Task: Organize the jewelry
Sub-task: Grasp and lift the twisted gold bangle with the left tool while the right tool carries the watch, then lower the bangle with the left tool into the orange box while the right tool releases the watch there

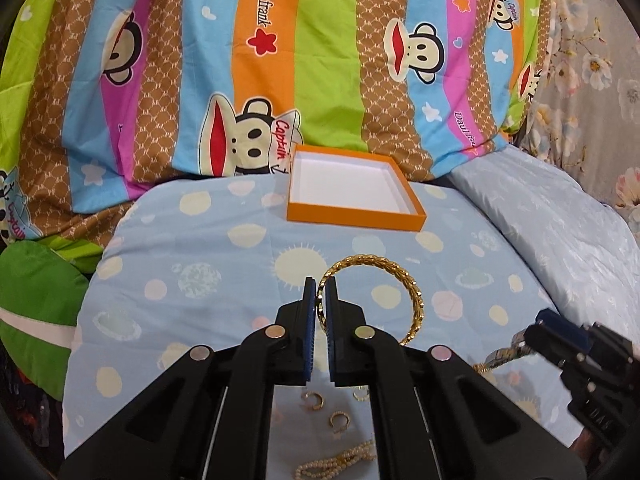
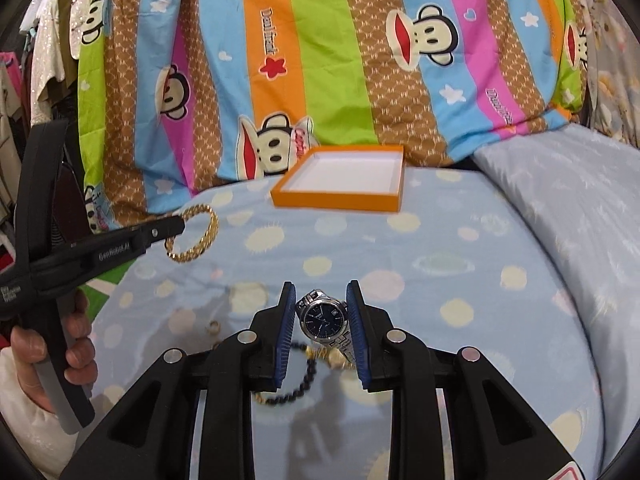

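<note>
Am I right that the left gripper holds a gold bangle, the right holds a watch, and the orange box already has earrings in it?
Not quite: the orange box is empty, as the left wrist view shows. The left gripper does hold the gold bangle, the right gripper the watch.

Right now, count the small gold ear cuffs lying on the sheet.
3 visible: one ear cuff below the left tool, one nearer the pearl strand, and one half hidden by the tool's frame. More may be hidden.

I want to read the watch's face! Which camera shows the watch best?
The right wrist view. The watch sits close up between the right hand-held gripper's fingers, its dark blue dial facing the camera. In the left wrist view only a bit of its silver band shows at the right hand-held gripper; the dial is hidden.
</note>
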`<state>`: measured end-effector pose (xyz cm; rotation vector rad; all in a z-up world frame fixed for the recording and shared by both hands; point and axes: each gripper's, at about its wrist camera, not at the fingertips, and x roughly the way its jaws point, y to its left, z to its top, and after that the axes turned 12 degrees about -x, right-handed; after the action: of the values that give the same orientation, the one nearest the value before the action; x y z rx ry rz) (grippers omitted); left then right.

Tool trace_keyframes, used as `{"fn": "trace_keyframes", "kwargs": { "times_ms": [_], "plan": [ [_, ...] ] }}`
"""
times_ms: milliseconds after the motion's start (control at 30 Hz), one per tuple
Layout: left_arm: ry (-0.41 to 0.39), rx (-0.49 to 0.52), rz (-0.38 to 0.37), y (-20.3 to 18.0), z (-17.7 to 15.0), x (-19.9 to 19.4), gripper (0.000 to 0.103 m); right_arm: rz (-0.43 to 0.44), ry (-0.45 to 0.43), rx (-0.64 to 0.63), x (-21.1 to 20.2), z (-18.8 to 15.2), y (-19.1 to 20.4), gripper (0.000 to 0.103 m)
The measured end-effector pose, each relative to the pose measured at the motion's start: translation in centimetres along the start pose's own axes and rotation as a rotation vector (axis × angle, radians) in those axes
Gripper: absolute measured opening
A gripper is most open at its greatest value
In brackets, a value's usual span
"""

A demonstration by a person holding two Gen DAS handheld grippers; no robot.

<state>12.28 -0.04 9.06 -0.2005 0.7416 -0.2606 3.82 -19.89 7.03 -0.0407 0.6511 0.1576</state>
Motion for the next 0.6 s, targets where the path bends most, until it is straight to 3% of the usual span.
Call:
{"fn": "trace_keyframes", "kwargs": {
  "times_ms": [300,600],
  "plan": [
    [-0.030,0.036,0.012,-1.1,4.6,3.4,0.004,-0.005,-0.048,0.032,4.2,6.5,-3.9,0.025],
    [-0.032,0.055,0.019,-2.6,10.6,12.1,0.004,-0.003,-0.015,0.038,14.2,12.5,-8.6,0.025]
  ]
}}
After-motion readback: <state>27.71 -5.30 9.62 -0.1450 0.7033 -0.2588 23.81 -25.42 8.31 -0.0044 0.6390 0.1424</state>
